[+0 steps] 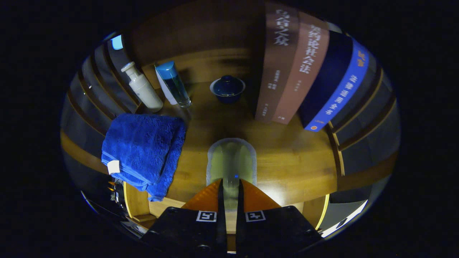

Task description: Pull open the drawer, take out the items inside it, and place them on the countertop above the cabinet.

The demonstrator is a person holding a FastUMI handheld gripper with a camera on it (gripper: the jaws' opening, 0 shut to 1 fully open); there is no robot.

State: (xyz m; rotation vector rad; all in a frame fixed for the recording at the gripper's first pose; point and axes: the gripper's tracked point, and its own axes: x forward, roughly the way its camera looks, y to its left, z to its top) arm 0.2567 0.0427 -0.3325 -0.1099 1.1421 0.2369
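1. Fingers: we see the gripper [230,186] with its two orange fingers [205,199] drawn close together, clenched on the near end of a pale green, translucent pouch-like item [231,161] that stands out ahead of them. A narrow clear part of it runs down into the slit between the fingers.

2. The held item sits over the wooden countertop [287,157]; we cannot tell whether its far end touches the wood or hangs just above it.

3. Left of the fingers, a folded blue towel [143,150] lies on the countertop, a small white tag at its near corner.

4. Beyond the towel, a white pump bottle [142,87] leans against the slatted side wall [96,82]. Just beside it stands a clear tube with a blue cap [173,83].

5. Straight ahead, well beyond the item, a dark blue lidded bowl [227,89] rests on the wood.

6. Right of the bowl, a row of upright books [304,71]: two brown spines, one dark navy, one bright blue.

7. Below the fingers, the cabinet's wooden edge [138,202] shows.
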